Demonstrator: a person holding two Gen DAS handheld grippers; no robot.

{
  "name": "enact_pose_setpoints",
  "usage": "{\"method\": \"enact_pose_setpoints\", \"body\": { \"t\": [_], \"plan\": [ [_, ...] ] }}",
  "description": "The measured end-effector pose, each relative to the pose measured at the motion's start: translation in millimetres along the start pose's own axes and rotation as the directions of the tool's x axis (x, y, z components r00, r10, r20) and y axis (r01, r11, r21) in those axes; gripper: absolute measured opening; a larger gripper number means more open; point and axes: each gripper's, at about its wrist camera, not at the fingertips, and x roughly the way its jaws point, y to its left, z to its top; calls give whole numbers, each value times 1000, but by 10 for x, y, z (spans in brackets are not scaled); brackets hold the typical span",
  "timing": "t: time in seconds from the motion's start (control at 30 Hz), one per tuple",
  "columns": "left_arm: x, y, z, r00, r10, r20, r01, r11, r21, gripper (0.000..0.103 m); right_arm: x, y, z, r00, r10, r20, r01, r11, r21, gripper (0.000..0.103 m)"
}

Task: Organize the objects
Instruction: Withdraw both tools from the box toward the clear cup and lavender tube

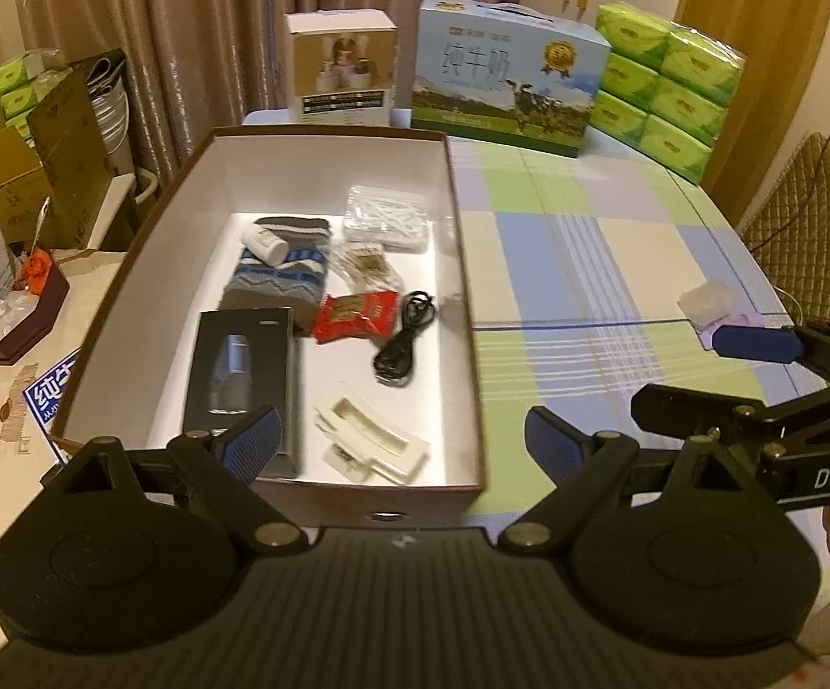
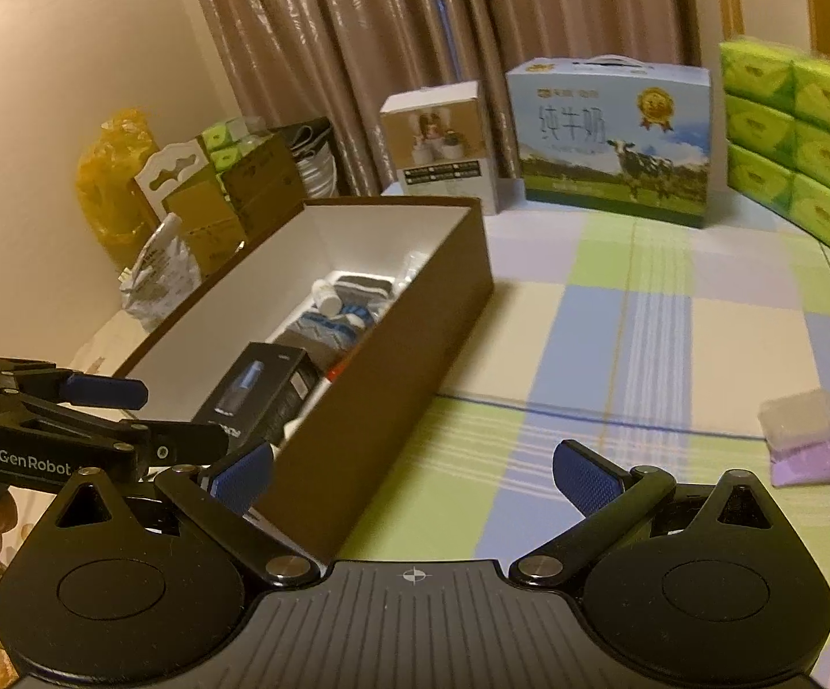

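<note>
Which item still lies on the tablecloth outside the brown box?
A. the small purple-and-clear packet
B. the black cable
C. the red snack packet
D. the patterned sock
A: the packet lies on the checked cloth to the right of the box, while the cable, snack packet and sock are all inside the box.

We see a brown box [image 1: 469,298] with white inside, a grey-blue zigzag sock [image 1: 282,273], a red packet [image 1: 357,316], and green tissue packs [image 1: 667,86] at upper right.
</note>
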Motion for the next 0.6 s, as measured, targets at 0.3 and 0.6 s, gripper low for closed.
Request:
{"method": "enact_pose_setpoints", "body": {
  "t": [0.3, 0.6],
  "plan": [
    [44, -438, 18, 999, -33, -6, 33, 999, 34, 90, -246, -349, -113, 999, -38, -5, 38, 999, 38, 101],
    [233, -928, 61, 995, -93, -28, 94, 993, 72, 90, -475, -875, -259, 993, -119, -20, 120, 986, 118, 101]
  ]
}}
